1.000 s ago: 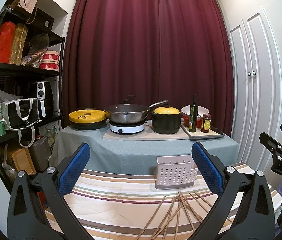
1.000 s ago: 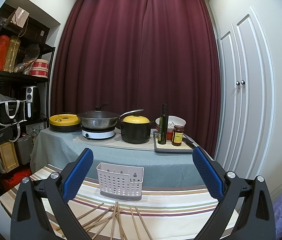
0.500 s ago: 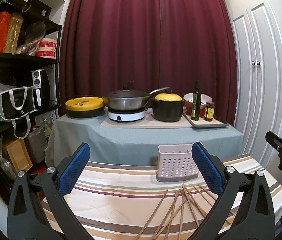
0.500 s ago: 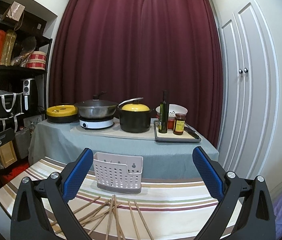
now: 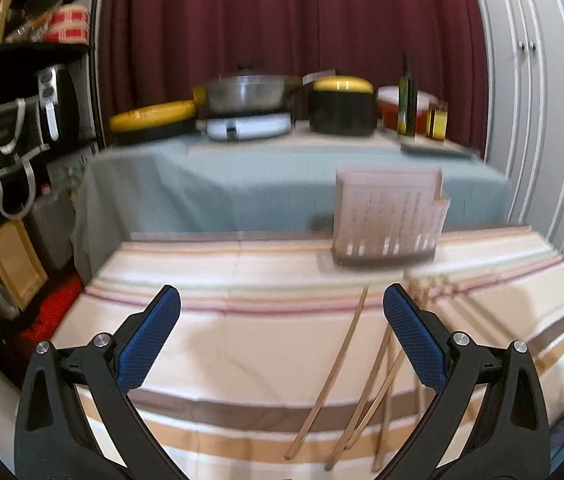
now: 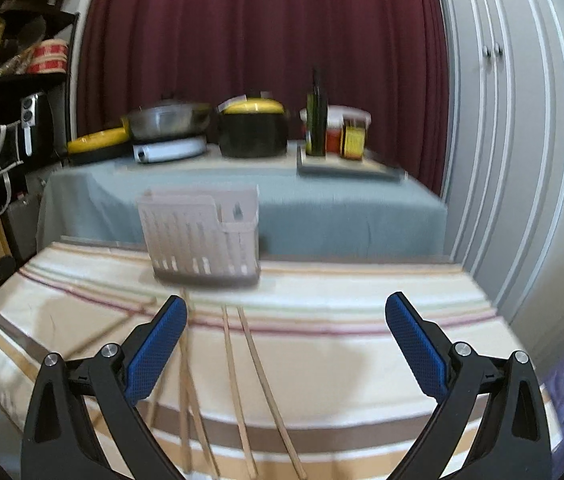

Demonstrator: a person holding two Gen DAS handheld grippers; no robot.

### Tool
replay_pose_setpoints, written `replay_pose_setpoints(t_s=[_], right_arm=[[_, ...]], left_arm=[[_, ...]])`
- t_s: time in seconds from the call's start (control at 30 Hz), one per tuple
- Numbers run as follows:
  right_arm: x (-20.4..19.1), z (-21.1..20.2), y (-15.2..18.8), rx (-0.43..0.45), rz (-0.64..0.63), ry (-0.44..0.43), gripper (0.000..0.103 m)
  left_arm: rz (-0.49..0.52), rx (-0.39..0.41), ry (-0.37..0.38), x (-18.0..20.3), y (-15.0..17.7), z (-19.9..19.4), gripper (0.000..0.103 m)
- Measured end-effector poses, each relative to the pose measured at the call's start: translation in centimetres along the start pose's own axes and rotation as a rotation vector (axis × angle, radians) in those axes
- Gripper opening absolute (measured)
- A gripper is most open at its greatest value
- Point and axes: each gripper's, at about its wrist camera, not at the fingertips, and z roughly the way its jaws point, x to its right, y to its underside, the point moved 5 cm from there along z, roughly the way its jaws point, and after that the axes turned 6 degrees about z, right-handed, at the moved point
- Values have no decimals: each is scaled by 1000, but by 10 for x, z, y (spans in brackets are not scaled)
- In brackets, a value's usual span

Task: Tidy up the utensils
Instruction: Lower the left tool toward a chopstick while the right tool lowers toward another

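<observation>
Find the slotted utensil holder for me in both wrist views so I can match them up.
Left wrist: the utensil holder stands right of centre at the far edge of the striped tablecloth, beyond the right fingertip.
Right wrist: the utensil holder stands left of centre, beyond the left fingertip, with chopsticks lying before it.
Shared landmark: the black pot with yellow lid behind.

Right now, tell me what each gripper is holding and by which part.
Nothing is held. The left gripper and right gripper are both open and empty above the chopsticks lying loose on the striped tablecloth.
</observation>
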Motion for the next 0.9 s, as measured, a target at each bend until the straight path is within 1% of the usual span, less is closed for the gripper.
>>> replay_pose_setpoints(t_s=[0.1, 0.23, 0.27, 0.3, 0.4, 0.53, 0.67, 0.73, 0.77, 0.8, 0.87, 0.9], right_arm=[[7, 8, 18, -42, 16, -6, 97], [7, 15, 36, -74, -5, 7, 97], [6, 19, 40, -81, -10, 6, 97], [5, 20, 44, -91, -16, 4, 97], [2, 24, 51, -104, -34, 2, 97], [-1, 27, 59, -114, -60, 0, 97], [-2, 29, 62, -116, -61, -1, 97], [-2, 30, 64, -118, -54, -3, 97], [-2, 30, 65, -119, -51, -5, 97], [-1, 31, 66, -122, -49, -7, 97], [-1, 33, 68, -128, -45, -12, 97], [-1, 34, 69, -132, -43, -15, 97]], left_arm=[[16, -46, 4, 0, 27, 15, 99], [43, -83, 5, 4, 56, 31, 97], [42, -96, 13, 4, 62, 35, 92], [40, -108, 20, 5, 67, 37, 84], [36, -137, 50, 5, 80, 43, 79], [64, -128, 88, 12, 91, 45, 77], [93, -158, 111, 17, 105, 50, 59], [85, -176, 128, 17, 112, 53, 55], [82, -182, 135, 18, 114, 54, 50], [86, -183, 143, 18, 115, 53, 47], [107, -173, 140, 21, 116, 51, 45], [114, -171, 138, 23, 116, 51, 41]])
